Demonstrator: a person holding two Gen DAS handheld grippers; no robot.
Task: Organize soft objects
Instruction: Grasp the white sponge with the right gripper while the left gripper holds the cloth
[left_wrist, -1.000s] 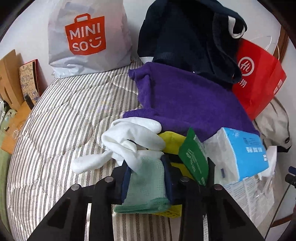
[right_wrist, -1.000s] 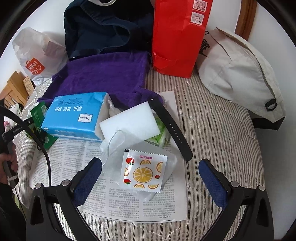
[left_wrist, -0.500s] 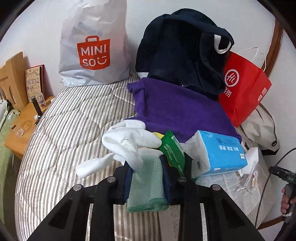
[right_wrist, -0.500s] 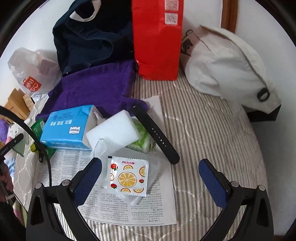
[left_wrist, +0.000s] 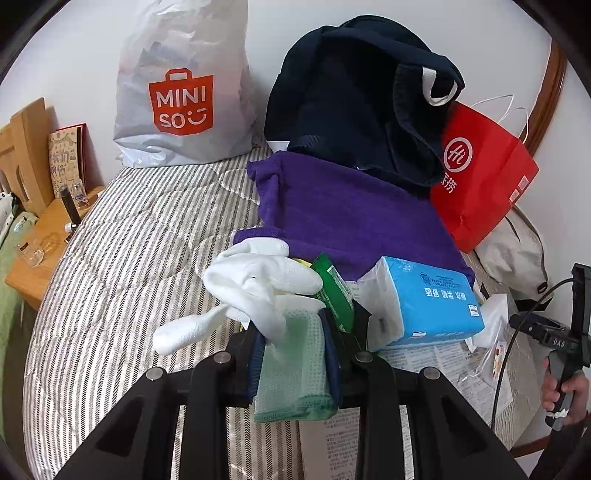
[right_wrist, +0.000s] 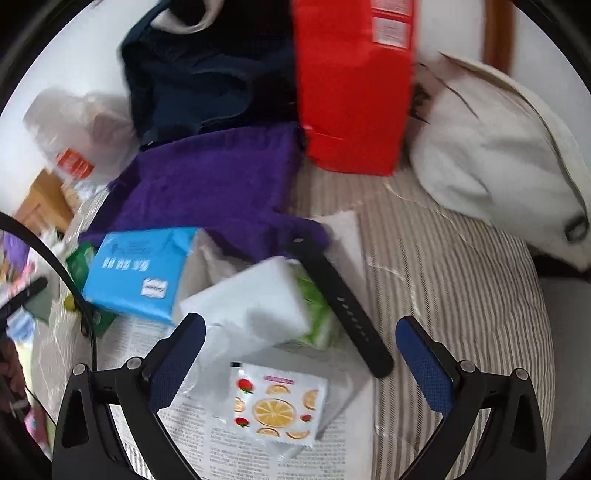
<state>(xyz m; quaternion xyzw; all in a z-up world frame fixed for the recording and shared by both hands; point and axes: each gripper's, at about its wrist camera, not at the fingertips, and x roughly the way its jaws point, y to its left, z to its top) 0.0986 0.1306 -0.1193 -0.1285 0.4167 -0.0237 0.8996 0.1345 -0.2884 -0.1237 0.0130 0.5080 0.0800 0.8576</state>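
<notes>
My left gripper (left_wrist: 295, 343) is shut on a white glove (left_wrist: 255, 284) with a green cuff (left_wrist: 295, 373) and holds it above the striped bed (left_wrist: 122, 251). A purple towel (left_wrist: 347, 210) lies behind it, under a dark navy garment (left_wrist: 354, 96). My right gripper (right_wrist: 299, 354) is open and empty, low over a white sponge block (right_wrist: 251, 306) and a fruit-print sachet (right_wrist: 277, 402) on a newspaper (right_wrist: 207, 446). A blue tissue pack (right_wrist: 140, 269) lies to its left, and it also shows in the left wrist view (left_wrist: 424, 299).
A Miniso bag (left_wrist: 181, 92) and a red paper bag (left_wrist: 480, 173) stand at the wall. A beige bag (right_wrist: 498, 155) lies at the right. A black strap (right_wrist: 340, 302) and a green packet (left_wrist: 332, 291) lie by the sponge. A wooden nightstand (left_wrist: 40, 240) is left of the bed.
My left gripper has risen and drawn back with the glove. My right gripper has moved forward and lower toward the sponge; its view is blurred by motion.
</notes>
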